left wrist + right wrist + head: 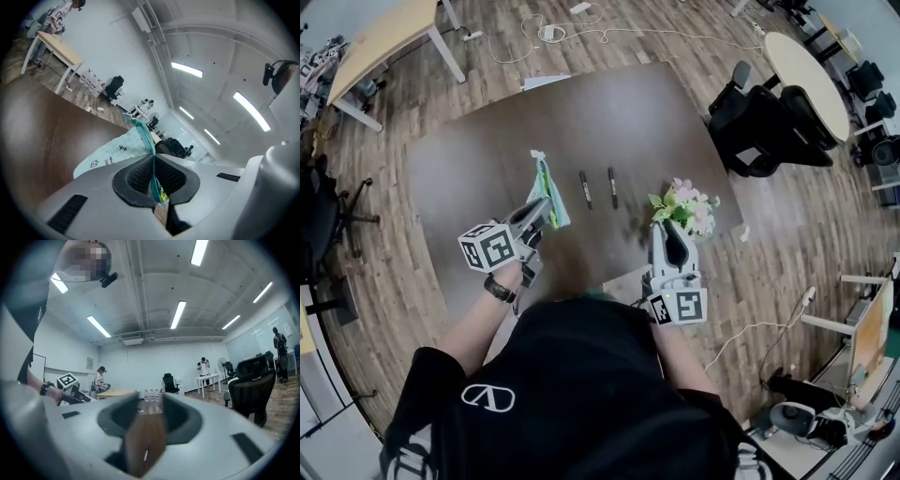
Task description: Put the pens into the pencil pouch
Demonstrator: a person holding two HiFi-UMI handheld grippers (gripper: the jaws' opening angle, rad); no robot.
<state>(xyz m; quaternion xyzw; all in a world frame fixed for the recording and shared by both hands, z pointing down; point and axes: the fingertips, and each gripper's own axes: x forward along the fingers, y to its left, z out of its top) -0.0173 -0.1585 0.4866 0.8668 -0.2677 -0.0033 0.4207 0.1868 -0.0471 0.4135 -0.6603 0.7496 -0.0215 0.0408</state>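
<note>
A mint-green pencil pouch (pixel 548 190) hangs lifted above the brown table (pixel 478 159), and my left gripper (pixel 541 212) is shut on its edge. In the left gripper view the pouch (pixel 115 154) stands edge-on, its teal zipper rim pinched between the pads of the left gripper (pixel 153 161). Two dark pens (pixel 584 188) (pixel 612 187) lie side by side on the table, right of the pouch. My right gripper (pixel 672 228) points across the table near the front edge, jaws slightly open and empty. Through the gap of the right gripper (pixel 150 411) one pen (pixel 146 453) shows.
A small bunch of pink and white flowers (pixel 686 206) stands on the table right beside the right gripper's tip. A black office chair (pixel 769 117) is at the table's right. Cables lie on the wooden floor behind the table. Other people stand far off in the room.
</note>
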